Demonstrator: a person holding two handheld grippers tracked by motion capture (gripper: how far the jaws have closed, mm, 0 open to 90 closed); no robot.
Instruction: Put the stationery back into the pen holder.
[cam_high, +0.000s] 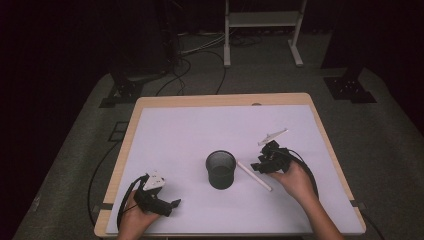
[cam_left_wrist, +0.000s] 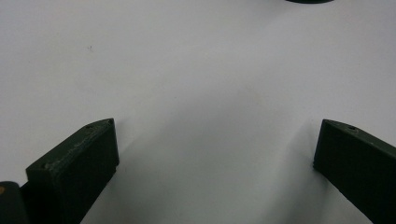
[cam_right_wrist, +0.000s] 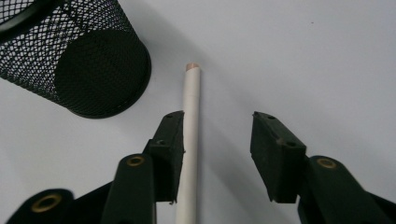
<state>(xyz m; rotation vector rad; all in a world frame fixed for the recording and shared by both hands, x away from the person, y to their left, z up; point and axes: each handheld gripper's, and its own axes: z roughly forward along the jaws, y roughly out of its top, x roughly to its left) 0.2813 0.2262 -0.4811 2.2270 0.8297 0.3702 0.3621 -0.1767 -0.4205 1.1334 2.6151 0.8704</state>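
Note:
A black mesh cup (cam_high: 220, 169) stands upright in the middle of the white sheet. Just right of it lies a white pen (cam_high: 254, 175), slanting toward the front. My right gripper (cam_high: 260, 167) is at the pen's far end. In the right gripper view this gripper (cam_right_wrist: 217, 119) is open, with the pen (cam_right_wrist: 192, 116) lying on the sheet between its jaws, against the left one, and the mesh cup (cam_right_wrist: 79, 60) to the upper left. My left gripper (cam_high: 171, 204) rests near the front left of the sheet. It (cam_left_wrist: 218, 127) is open wide over bare sheet.
The wooden table (cam_high: 130, 130) carries a white sheet (cam_high: 200, 130) over nearly all of its top. Beyond the table's far edge are cables on the floor, dark stand bases and a white frame (cam_high: 262, 30). A dark rim (cam_left_wrist: 308, 1), probably the cup's base, shows at the top of the left gripper view.

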